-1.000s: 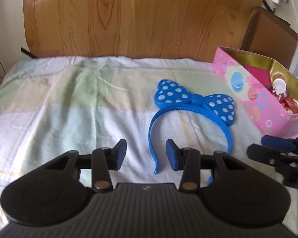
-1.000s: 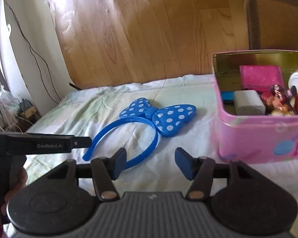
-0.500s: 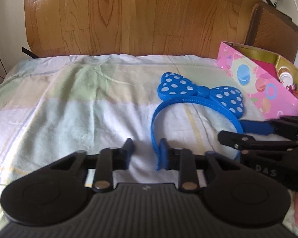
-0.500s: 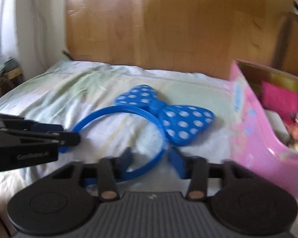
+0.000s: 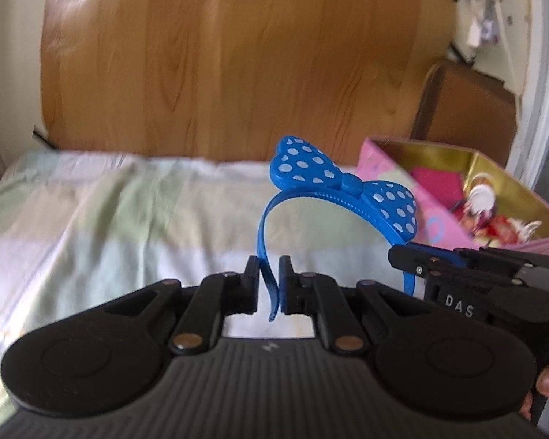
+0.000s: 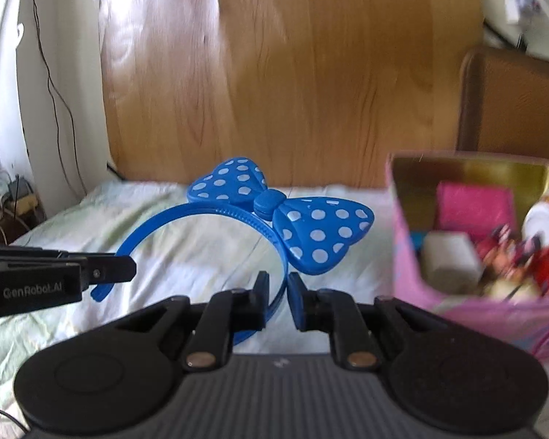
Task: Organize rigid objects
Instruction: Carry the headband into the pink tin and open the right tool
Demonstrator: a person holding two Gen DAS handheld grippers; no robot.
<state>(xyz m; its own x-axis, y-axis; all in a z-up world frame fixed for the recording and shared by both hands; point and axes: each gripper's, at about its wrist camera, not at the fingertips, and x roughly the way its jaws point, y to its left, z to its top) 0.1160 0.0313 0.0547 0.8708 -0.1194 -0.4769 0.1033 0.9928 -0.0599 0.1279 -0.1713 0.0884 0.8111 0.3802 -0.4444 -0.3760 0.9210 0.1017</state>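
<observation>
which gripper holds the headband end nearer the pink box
The right gripper: it clamps the headband leg on the pink box side. The left gripper grips the far leg.

A bedroom in a home: a bed spread with a pale green and white checked sheet stands against a wood-grain headboard. A pink tin of toys and trinkets sits on the bedding, loose cables trail down a white wall, and a brown chair back stands beside the bed.
</observation>
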